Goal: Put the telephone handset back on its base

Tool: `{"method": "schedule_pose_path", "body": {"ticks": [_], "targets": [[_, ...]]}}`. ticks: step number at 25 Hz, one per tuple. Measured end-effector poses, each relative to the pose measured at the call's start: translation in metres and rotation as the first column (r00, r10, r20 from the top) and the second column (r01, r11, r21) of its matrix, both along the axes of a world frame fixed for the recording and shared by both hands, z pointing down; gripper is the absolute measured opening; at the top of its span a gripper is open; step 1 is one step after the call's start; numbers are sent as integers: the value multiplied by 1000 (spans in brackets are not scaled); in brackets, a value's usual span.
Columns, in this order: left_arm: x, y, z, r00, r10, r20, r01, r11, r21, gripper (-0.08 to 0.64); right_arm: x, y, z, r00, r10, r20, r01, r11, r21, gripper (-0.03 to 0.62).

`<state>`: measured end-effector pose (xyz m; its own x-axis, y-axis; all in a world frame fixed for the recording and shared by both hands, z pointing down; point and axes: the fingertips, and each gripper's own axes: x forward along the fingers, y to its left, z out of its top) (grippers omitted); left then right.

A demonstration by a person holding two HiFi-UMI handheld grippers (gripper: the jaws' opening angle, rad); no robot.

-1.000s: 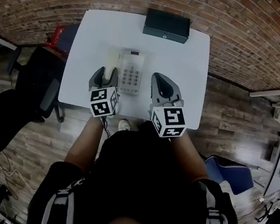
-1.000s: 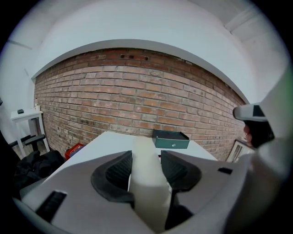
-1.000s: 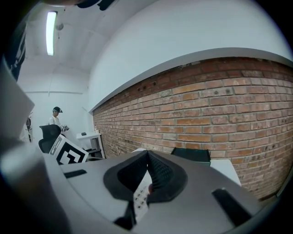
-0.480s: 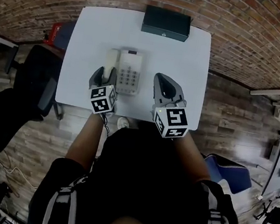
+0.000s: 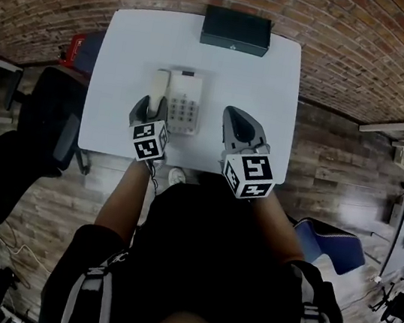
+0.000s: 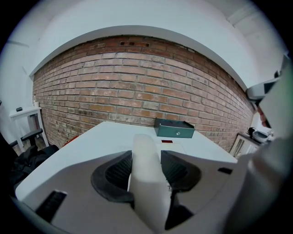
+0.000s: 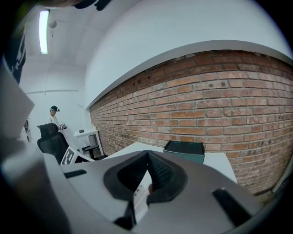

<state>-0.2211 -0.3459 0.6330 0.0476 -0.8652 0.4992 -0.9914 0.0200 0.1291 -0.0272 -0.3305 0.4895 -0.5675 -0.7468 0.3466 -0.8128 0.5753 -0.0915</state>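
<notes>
The white telephone base (image 5: 184, 105) with its keypad lies in the middle of the white table (image 5: 260, 82). The white handset (image 5: 159, 82) runs lengthwise along the base's left side. My left gripper (image 5: 151, 105) is shut on the handset's near end. In the left gripper view both dark pads press the sides of the handset (image 6: 147, 183), and the base (image 6: 173, 145) shows just beyond it. Whether the handset rests in its cradle I cannot tell. My right gripper (image 5: 239, 127) hovers right of the base, shut with nothing held; its tips (image 7: 147, 154) meet.
A dark metal box (image 5: 236, 31) stands at the table's far edge against the brick wall. A black office chair (image 5: 49, 121) is left of the table, with a red object (image 5: 75, 49) behind it. A blue seat (image 5: 329, 245) sits on the floor at the right.
My left gripper has sunk a little toward the table with the handset still in it. The right gripper has barely shifted.
</notes>
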Motion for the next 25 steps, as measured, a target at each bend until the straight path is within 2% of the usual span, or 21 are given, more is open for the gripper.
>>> {"method": "schedule_pose_path", "body": {"ticks": [17, 25], "targets": [[7, -6, 24, 999, 16, 42, -13, 997, -79, 198, 19, 11, 5, 999, 30, -20, -31, 999, -14, -3], [6, -7, 26, 999, 17, 49, -13, 996, -84, 204, 17, 12, 6, 1000, 19, -20, -20, 1000, -18, -3]]}}
